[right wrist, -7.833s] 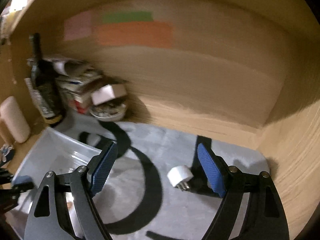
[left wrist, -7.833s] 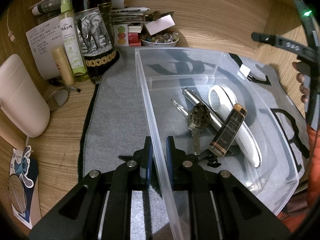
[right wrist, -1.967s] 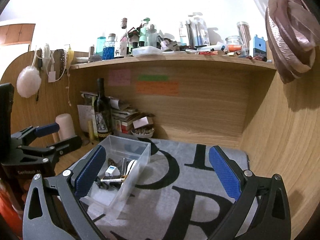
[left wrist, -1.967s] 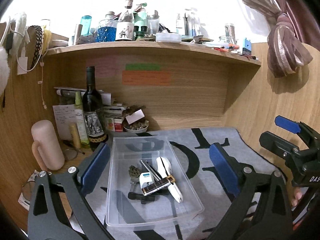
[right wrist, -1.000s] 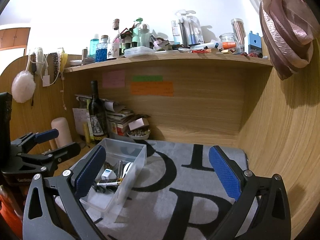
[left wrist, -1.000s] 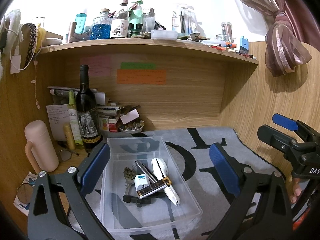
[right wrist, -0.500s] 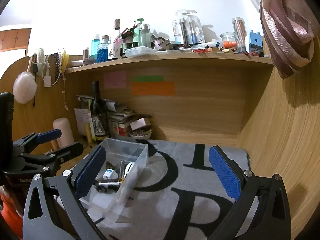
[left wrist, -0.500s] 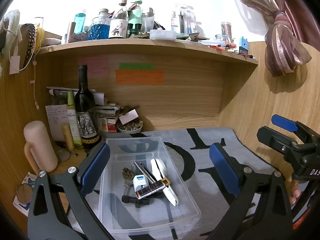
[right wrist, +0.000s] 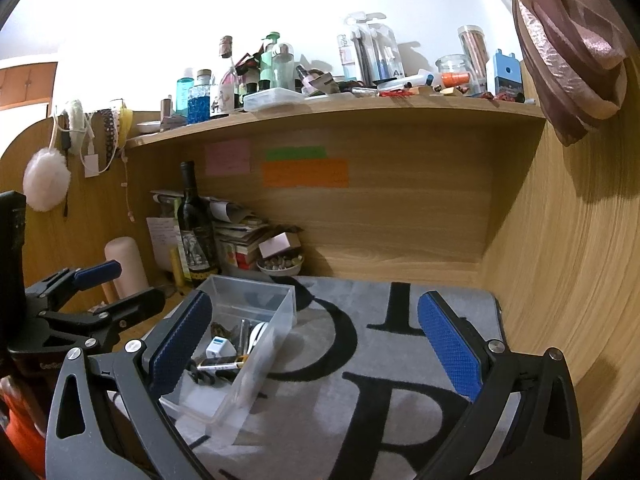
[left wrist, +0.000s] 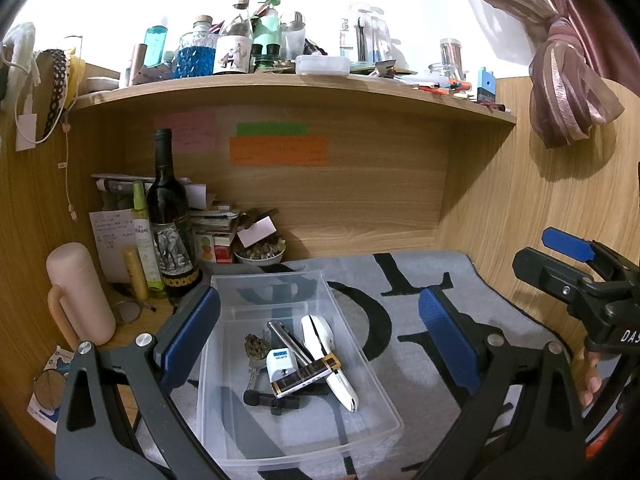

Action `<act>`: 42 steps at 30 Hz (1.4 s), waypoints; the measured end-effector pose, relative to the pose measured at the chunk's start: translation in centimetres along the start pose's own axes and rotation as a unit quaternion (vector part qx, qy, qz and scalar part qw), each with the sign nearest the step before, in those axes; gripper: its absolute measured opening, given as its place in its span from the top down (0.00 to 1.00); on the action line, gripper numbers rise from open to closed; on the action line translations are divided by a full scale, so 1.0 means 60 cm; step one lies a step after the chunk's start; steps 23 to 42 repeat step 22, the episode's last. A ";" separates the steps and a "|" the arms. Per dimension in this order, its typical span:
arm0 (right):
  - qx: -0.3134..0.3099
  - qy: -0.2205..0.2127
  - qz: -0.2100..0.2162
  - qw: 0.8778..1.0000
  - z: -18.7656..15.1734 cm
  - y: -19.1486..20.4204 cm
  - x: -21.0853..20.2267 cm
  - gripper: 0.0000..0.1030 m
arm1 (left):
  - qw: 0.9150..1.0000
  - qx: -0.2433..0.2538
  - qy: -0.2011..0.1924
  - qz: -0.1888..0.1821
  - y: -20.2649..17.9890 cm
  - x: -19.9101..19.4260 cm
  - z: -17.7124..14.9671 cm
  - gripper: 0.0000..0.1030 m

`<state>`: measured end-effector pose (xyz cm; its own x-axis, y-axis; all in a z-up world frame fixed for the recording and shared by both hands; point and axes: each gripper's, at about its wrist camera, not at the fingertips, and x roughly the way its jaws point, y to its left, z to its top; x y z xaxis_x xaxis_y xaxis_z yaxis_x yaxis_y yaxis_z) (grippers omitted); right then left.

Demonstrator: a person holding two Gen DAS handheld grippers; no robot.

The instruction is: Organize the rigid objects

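A clear plastic bin (left wrist: pixel 224 368) stands on the grey mat (left wrist: pixel 404 300). In it lie a white lint shaver (left wrist: pixel 328 348), a white plug adapter (left wrist: pixel 280 364), a dark gold-trimmed tube (left wrist: pixel 306 376), a metal pen (left wrist: pixel 288 340), keys with a charm (left wrist: pixel 254 348) and a black brush (left wrist: pixel 272 400). My left gripper (left wrist: pixel 318 344) is open and empty, held back above the bin. My right gripper (right wrist: pixel 314 354) is open and empty above the mat, with the bin (right wrist: pixel 280 320) at its left. The right gripper also shows in the left wrist view (left wrist: pixel 576 264).
A wine bottle (left wrist: pixel 168 224), spray bottle (left wrist: pixel 142 236), pink flask (left wrist: pixel 78 292), stacked books (left wrist: pixel 212 232) and a small bowl (left wrist: pixel 260 254) crowd the back left corner. A cluttered shelf (left wrist: pixel 296 84) hangs overhead. Wooden walls close the back and right.
Both grippers have stayed open and drifted only slightly in the last second. Several seconds ago the left gripper was shut on the bin's wall and the plug adapter lay on the mat.
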<state>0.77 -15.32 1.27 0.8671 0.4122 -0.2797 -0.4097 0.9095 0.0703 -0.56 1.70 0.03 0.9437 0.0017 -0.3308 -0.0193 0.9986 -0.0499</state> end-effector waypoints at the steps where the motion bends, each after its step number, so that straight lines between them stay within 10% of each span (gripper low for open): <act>1: 0.001 0.000 0.001 1.000 0.000 -0.001 0.000 0.00 | 1.000 -0.001 0.000 -0.001 0.000 0.000 0.000 0.02; 42: 0.002 0.015 0.010 1.000 -0.004 -0.007 0.016 0.00 | 1.000 0.008 0.003 -0.019 -0.012 -0.005 -0.002 0.02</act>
